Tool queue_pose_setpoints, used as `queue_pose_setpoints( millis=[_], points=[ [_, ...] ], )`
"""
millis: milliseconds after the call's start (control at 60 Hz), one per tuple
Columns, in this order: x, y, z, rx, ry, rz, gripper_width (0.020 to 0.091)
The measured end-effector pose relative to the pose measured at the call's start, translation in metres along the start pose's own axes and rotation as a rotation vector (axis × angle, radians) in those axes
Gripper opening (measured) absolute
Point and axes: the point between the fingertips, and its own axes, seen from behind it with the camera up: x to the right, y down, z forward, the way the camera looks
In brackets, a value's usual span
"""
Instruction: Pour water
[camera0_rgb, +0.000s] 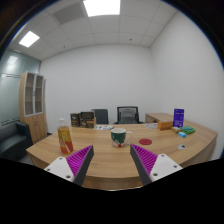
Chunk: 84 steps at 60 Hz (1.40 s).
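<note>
A white mug (119, 137) with a dark green and red pattern stands on the wooden conference table (110, 165), beyond my gripper (112, 158) and roughly in line with the gap between the fingers. The fingers are spread wide, magenta pads (80, 159) facing inward, with nothing between them. A tall orange-yellow carton (65, 139) stands on the table to the left of the mug, well beyond the left finger.
A red coaster (145, 141) lies right of the mug. A purple box (179, 118) and teal items (186, 131) sit at the table's right end, with a brown box (160, 118) behind. Office chairs (127, 114) and a cabinet (33, 100) stand further back.
</note>
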Motion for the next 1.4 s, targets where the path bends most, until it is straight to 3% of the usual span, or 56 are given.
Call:
queue_pose_setpoints(
  millis=[217, 617, 967, 1017, 1050, 1067, 1183, 1333, 1350, 1400],
  points=[
    [-0.048, 0.007, 0.028, -0.017, -0.075, 0.004, 0.0829],
    [-0.223, 0.022, 0.145, -0.063, -0.282, -0.022, 0.0828],
    [-0.261, 0.018, 0.24, -0.037, -0.153, -0.047, 0.0821],
    [-0.263, 0.026, 0.249, -0.057, -0.139, -0.039, 0.0768],
    [-0.263, 0.033, 0.253, -0.077, -0.13, -0.03, 0.0656],
    [-0.261, 0.034, 0.256, -0.075, -0.12, -0.027, 0.0633],
    [-0.258, 0.027, 0.257, -0.008, -0.096, -0.001, 0.0589],
    [-0.256, 0.028, 0.261, -0.02, -0.087, -0.003, 0.0493],
    [-0.256, 0.028, 0.262, -0.019, -0.085, -0.005, 0.0454],
    [-0.255, 0.028, 0.263, -0.025, -0.081, 0.015, 0.0452]
  ],
)
